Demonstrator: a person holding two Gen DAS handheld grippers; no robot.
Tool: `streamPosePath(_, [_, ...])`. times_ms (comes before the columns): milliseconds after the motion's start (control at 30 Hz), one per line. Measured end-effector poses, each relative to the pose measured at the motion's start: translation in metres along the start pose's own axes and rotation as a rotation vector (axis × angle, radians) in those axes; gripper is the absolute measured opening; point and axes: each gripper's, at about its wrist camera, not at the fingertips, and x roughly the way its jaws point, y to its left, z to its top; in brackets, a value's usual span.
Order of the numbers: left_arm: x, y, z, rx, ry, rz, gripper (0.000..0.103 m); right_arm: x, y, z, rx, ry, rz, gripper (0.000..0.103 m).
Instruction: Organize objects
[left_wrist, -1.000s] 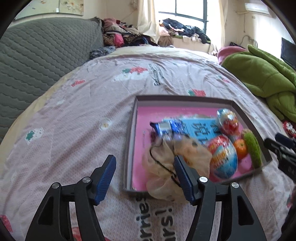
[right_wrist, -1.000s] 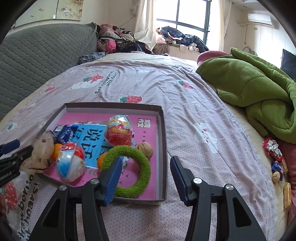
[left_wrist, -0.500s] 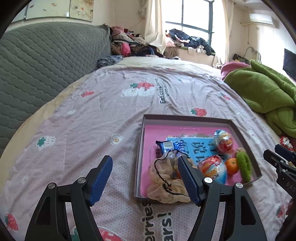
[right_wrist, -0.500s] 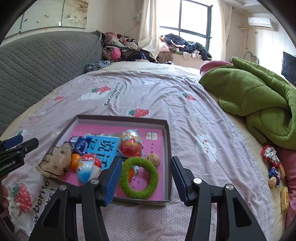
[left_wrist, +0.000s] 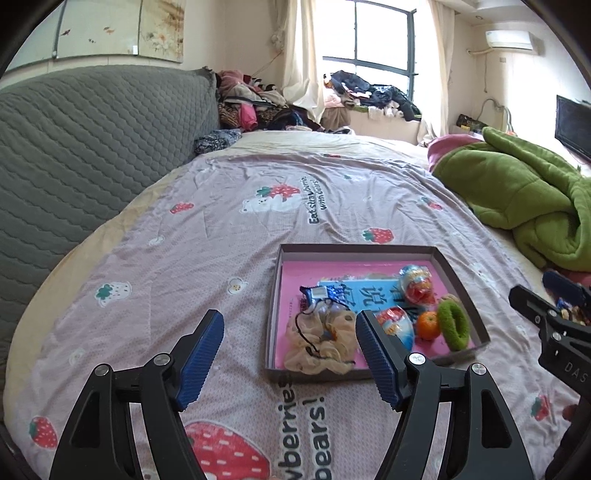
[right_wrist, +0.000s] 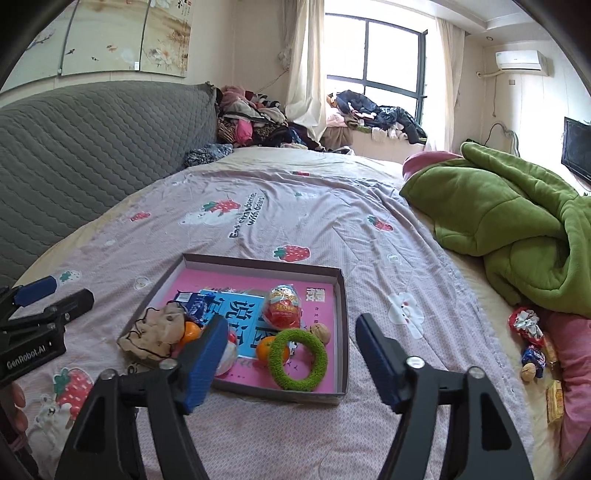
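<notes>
A shallow box with a pink floor lies on the bed. It holds a beige mesh pouch, a blue snack pack, a blue booklet, two foil toy eggs, oranges, a green fuzzy ring and a walnut. My left gripper is open and empty, above the bed left of the box. My right gripper is open and empty, above the box's near edge.
A green blanket is heaped on the right of the bed. Loose sweets and a walnut lie at the right edge. A grey quilted headboard runs along the left. Clothes are piled by the window.
Both grippers have pulled back and risen from the box, which looks smaller and farther. The mesh pouch lies in the box's near left corner, clear of the left fingers.
</notes>
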Motion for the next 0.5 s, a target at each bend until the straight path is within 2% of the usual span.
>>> streamPosePath(500, [-0.034,-0.016,-0.036,0.027,0.009,0.005,0.075,-0.039,0.005,-0.018,0.016,-0.019,0.016,0.072])
